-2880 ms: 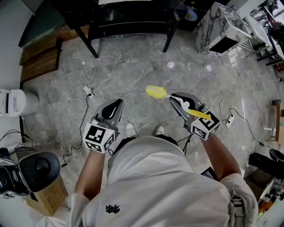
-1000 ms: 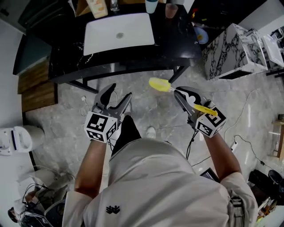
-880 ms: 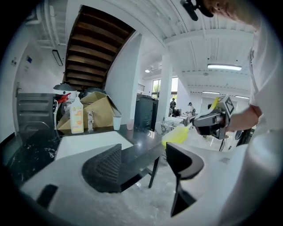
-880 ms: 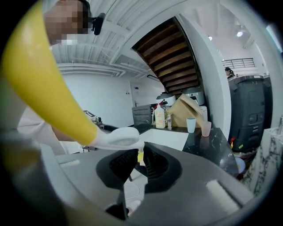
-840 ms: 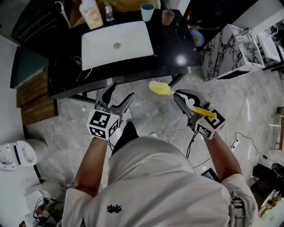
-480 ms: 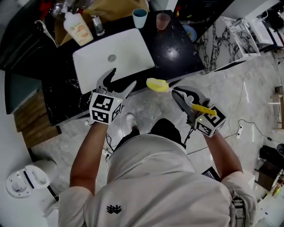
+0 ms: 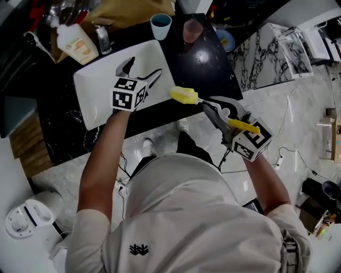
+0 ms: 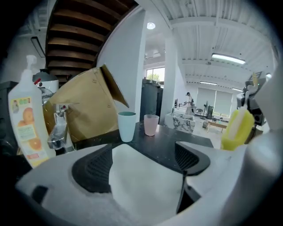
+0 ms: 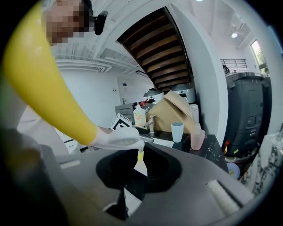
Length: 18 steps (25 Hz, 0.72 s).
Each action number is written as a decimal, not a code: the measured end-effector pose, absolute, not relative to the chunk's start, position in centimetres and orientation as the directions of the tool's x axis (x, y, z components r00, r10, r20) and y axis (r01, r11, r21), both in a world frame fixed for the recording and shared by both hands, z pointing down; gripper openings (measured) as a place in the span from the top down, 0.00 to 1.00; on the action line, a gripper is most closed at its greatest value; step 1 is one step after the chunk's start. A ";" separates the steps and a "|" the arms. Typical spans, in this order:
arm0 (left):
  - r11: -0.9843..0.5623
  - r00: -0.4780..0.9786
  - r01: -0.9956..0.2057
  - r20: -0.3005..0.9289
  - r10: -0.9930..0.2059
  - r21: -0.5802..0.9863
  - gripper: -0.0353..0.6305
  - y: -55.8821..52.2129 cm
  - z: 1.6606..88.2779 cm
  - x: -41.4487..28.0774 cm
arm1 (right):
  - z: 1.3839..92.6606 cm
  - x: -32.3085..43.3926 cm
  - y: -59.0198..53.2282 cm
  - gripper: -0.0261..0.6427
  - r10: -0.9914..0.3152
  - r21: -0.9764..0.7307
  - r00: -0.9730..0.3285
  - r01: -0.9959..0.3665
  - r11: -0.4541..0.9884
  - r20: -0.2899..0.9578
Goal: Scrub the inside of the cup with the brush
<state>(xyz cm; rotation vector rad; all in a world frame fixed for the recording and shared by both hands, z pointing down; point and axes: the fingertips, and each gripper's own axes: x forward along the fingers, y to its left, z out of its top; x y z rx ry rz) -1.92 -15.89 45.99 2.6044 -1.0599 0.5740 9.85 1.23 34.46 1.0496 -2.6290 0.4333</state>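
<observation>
Nearest me, right claw [image 7: 211,106] stays clenched on the yellow-handled, yellow-headed brush [image 7: 184,96]. The head points out to my left, near the front edge of the glossy black stone counter [image 7: 210,66]. In the right gripper view the handle runs back over the jaws and the pale neck lies across them. Left claw [image 7: 143,68] is just beyond, hanging over the white rectangular sink [image 7: 93,93]. Its jaws are opening, and the left gripper view shows nothing between the pads but white basin. Changes over the last few seconds: bare grey floor lay under both claws, and now I have come up to the counter. The left claw, nearly closed a second ago, is spreading. Brush grip unchanged. Farther back, behind the sink: a chrome tap [image 7: 103,38], a white soap bottle with an orange label [image 7: 77,43] and a brown paper bag [image 7: 133,10]. At the far edge, well apart from both claws, a teal plastic cup [image 7: 160,25] and a translucent pink cup [image 7: 192,31] stand upright side by side, not touching. Cannot tell which one the task means. Reading: approach done, scrubbing not begun. The widening left claw looks readied to take a cup, which needs holding before the brush goes in.
</observation>
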 end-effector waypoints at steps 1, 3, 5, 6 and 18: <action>-0.681 0.642 -0.724 0.461 -0.612 0.104 0.29 -17.4 46.6 -1.4 | 34.5 10.4 0.3 0.89 -0.607 -0.177 -0.706 -0.692 0.699 0.365; -0.657 0.621 -0.746 0.472 -0.626 0.111 0.26 -20.3 47.7 -0.3 | 34.6 11.5 -1.5 0.89 -0.583 -0.185 -0.722 -0.673 0.716 0.372; -0.640 0.604 -0.761 0.479 -0.637 0.109 0.24 -23.1 48.5 0.7 | 34.9 12.5 -3.1 0.89 -0.563 -0.189 -0.735 -0.656 0.731 0.378; -0.634 0.597 -0.767 0.480 -0.643 0.105 0.24 -24.3 48.8 1.3 | 35.1 13.0 -3.8 0.89 -0.553 -0.191 -0.740 -0.649 0.736 0.382; -0.614 0.564 -0.787 0.475 -0.676 0.060 0.19 -34.0 51.5 6.2 | 37.2 16.6 -8.5 0.89 -0.464 -0.215 -0.765 -0.595 0.774 0.446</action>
